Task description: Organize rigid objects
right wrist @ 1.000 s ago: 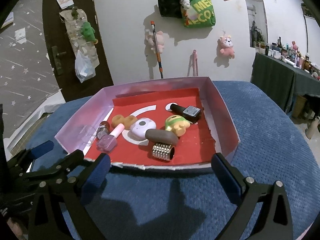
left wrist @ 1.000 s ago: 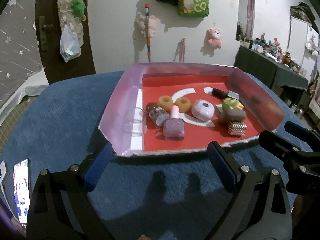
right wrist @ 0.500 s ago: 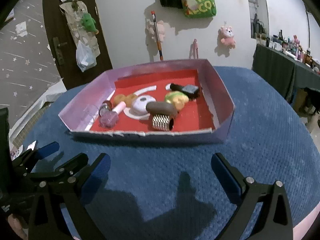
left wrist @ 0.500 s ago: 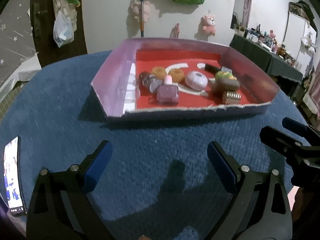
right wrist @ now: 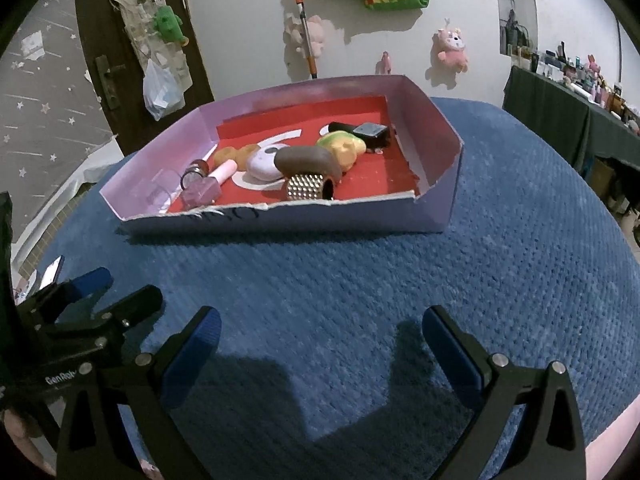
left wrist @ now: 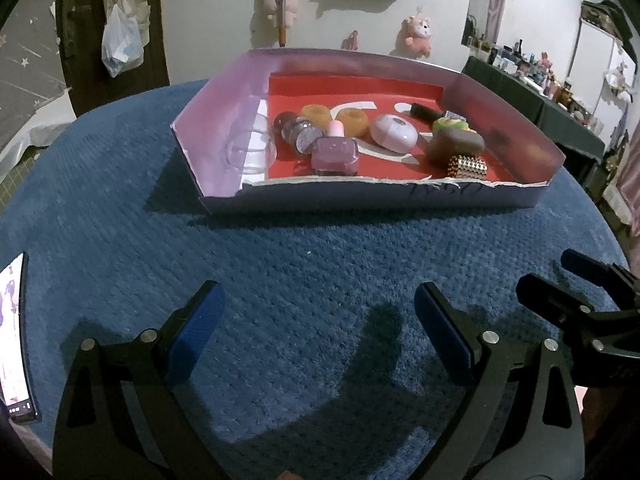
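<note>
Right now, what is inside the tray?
The tray holds a nail polish bottle, clear cup, two orange rings, white oval case, brown piece, studded gold cylinder. Its near wall hides their bases.

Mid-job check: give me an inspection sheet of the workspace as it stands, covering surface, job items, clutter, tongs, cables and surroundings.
Surface: blue textured cloth, bare in front of the box.
Job's things: open cardboard box with red floor holds nail polish bottle, two tan rings, white oval case, brown oblong piece, studded gold cylinder, clear cup.
Clutter: phone, screen lit, at the cloth's left edge.
Tongs: left tongs open, empty; right tongs open, empty; both short of the box.
Cables: nothing seen.
Surroundings: plush toys on the wall, dark door, crowded side table.
</note>
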The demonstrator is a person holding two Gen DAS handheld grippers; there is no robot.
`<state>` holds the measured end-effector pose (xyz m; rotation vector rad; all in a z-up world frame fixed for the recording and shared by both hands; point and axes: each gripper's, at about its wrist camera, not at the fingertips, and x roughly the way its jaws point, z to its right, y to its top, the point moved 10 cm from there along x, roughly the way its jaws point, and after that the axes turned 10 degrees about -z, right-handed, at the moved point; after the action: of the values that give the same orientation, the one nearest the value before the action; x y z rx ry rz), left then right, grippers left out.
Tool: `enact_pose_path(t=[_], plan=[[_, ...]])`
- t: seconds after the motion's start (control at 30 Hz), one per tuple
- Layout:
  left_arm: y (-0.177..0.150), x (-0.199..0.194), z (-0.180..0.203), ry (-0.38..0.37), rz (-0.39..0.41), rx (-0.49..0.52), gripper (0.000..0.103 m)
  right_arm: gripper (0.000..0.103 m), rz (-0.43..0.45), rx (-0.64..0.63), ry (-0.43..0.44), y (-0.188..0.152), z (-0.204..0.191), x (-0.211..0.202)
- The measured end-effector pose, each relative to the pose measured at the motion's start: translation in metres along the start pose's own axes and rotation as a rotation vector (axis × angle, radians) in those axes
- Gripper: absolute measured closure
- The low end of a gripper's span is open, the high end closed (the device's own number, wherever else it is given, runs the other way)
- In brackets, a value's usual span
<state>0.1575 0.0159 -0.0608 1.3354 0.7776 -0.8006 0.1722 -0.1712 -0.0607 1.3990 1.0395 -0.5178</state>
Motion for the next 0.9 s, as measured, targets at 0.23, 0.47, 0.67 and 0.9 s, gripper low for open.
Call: enact_pose_path(t=[0.23, 0.47, 0.67, 0.9], plan=[[-0.005, 0.004, 0.000, 0.000, -0.022, 0.002, 0.006, 0.000, -0.009, 0.002, -0.016, -0.004, 0.004, 0.005], [-0.005, 0.006, 0.003, 0.019, -0.025, 0.012, 0.004, 0.000, -0.009, -0.018, -0.044, -0.006, 0.006, 0.007], [-0.006, 0.008, 0.005, 0.039, -0.025, 0.036, 0.000, 0.000, -0.001, -0.025, -0.093, -0.009, 0.011, 0.008], [-0.007, 0.008, 0.004, 0.038, -0.031, 0.035, 0.000, 0.000, -0.001, -0.056, -0.132, -0.011, 0.010, 0.010]])
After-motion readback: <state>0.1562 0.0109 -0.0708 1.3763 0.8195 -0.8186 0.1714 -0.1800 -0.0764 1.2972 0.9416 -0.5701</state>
